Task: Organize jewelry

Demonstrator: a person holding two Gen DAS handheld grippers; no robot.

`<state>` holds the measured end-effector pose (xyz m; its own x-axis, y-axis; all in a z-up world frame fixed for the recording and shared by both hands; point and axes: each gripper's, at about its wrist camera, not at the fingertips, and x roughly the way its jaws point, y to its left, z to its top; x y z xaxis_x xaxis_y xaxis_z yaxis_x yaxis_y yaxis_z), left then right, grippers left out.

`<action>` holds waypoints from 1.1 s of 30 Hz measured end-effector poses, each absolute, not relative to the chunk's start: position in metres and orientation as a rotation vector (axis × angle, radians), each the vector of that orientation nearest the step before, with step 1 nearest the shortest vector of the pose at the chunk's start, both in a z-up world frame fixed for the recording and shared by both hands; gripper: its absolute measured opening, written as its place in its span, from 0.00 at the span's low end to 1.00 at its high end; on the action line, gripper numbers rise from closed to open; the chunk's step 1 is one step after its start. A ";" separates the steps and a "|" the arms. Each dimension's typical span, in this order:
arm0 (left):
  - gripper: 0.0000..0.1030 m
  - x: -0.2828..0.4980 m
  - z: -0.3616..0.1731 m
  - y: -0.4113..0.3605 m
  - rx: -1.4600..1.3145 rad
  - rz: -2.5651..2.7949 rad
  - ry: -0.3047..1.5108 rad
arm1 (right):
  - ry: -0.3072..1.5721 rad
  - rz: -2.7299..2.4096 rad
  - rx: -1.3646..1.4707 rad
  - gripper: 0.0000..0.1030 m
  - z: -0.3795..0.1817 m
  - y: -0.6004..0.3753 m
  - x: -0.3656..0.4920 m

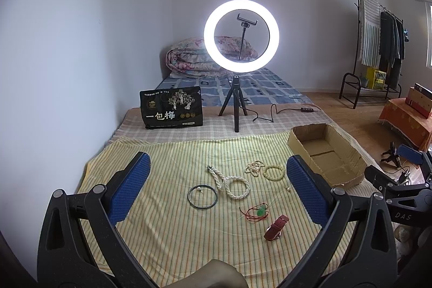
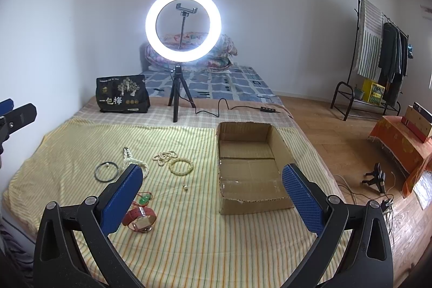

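Jewelry lies loose on a yellow striped cloth (image 1: pixel 167 234): a dark bangle (image 1: pixel 202 196), a white beaded necklace (image 1: pixel 232 184), a small pearl strand (image 1: pixel 253 166), a yellow-green bead bracelet (image 1: pixel 273 171), a red cord with a green pendant (image 1: pixel 256 211), a red-strapped watch (image 1: pixel 276 227) and a tiny earring (image 1: pixel 288 188). An open cardboard box (image 2: pixel 243 131) stands to their right with nothing in it. My left gripper (image 1: pixel 218 158) hovers open over the pieces. My right gripper (image 2: pixel 212 167) is open too, between the watch (image 2: pixel 140 217) and the box, holding nothing.
A lit ring light on a tripod (image 1: pixel 237 104) and a black snack bag (image 1: pixel 171 108) stand behind the cloth, with a cable (image 1: pixel 280 111) trailing right. Wooden floor, a clothes rack (image 2: pixel 378 77) and a small tripod (image 2: pixel 376 177) lie to the right. A wall bounds the left.
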<state>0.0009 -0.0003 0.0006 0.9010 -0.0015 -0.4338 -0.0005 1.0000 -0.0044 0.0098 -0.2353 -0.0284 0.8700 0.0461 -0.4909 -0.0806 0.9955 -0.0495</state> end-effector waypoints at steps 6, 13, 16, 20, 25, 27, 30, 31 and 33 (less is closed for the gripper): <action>1.00 0.001 0.001 0.000 -0.007 0.000 0.448 | 0.520 0.070 -0.072 0.99 -0.029 -0.234 0.011; 1.00 0.001 0.001 0.000 -0.008 -0.001 0.448 | 0.525 0.072 -0.067 0.99 -0.028 -0.234 0.013; 1.00 0.001 0.001 0.000 -0.009 -0.002 0.449 | 0.526 0.073 -0.068 0.99 -0.029 -0.234 0.013; 1.00 -0.001 0.001 -0.002 -0.010 -0.002 0.449 | 0.527 0.074 -0.069 0.99 -0.028 -0.234 0.013; 1.00 -0.001 0.001 -0.002 -0.011 -0.001 0.449 | 0.527 0.073 -0.068 0.99 -0.028 -0.234 0.013; 1.00 -0.001 0.001 -0.002 -0.009 -0.001 0.449 | 0.527 0.073 -0.069 0.99 -0.028 -0.234 0.013; 1.00 -0.001 0.001 -0.002 -0.009 0.000 0.449 | 0.527 0.074 -0.068 0.99 -0.029 -0.233 0.013; 1.00 -0.001 0.001 -0.002 -0.009 -0.001 0.449 | 0.527 0.074 -0.068 0.99 -0.029 -0.233 0.013; 1.00 -0.001 0.001 -0.003 -0.010 -0.001 0.450 | 0.527 0.074 -0.068 0.99 -0.029 -0.233 0.013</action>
<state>-0.0008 -0.0032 0.0010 0.9005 -0.0028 -0.4349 -0.0017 0.9999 -0.0100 0.0131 -0.2335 -0.0288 0.8618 0.0534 -0.5044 -0.0882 0.9951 -0.0454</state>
